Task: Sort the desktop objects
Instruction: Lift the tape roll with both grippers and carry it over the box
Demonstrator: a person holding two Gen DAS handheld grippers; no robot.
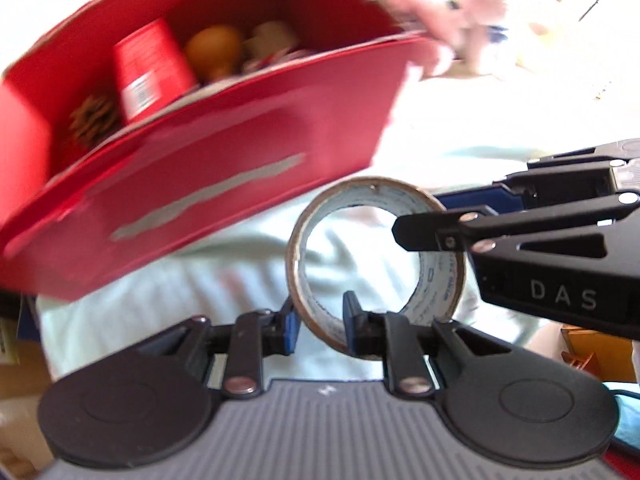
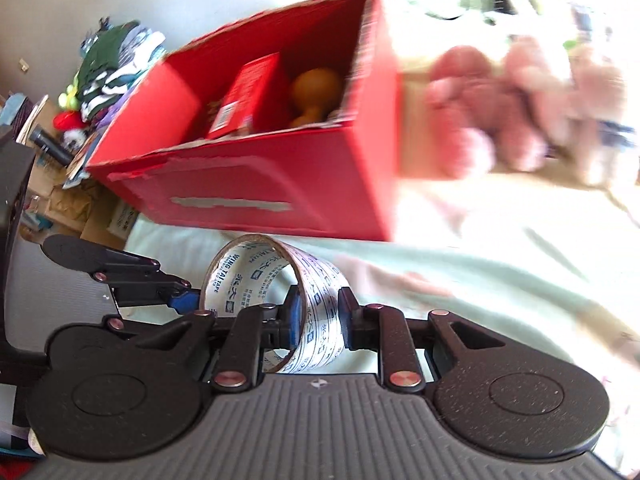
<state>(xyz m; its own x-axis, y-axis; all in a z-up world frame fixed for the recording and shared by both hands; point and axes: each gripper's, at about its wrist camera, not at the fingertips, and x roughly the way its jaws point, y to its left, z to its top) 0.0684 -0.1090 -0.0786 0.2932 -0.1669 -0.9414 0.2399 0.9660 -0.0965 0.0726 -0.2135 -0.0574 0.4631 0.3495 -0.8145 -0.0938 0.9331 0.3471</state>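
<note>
Tape (image 1: 376, 260) was gripped by both tools: left tool (image 1: 320, 320) pinched its wall, right tool (image 2: 320, 316) clamped across its width, near the red box (image 2: 256, 184).

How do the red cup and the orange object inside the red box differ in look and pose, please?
The red cup is tapered and printed with a label; the orange object is rounded and plain. The cup stands upside down, taller than the orange object, which sits lower beside it. Both lie inside the red box.
</note>
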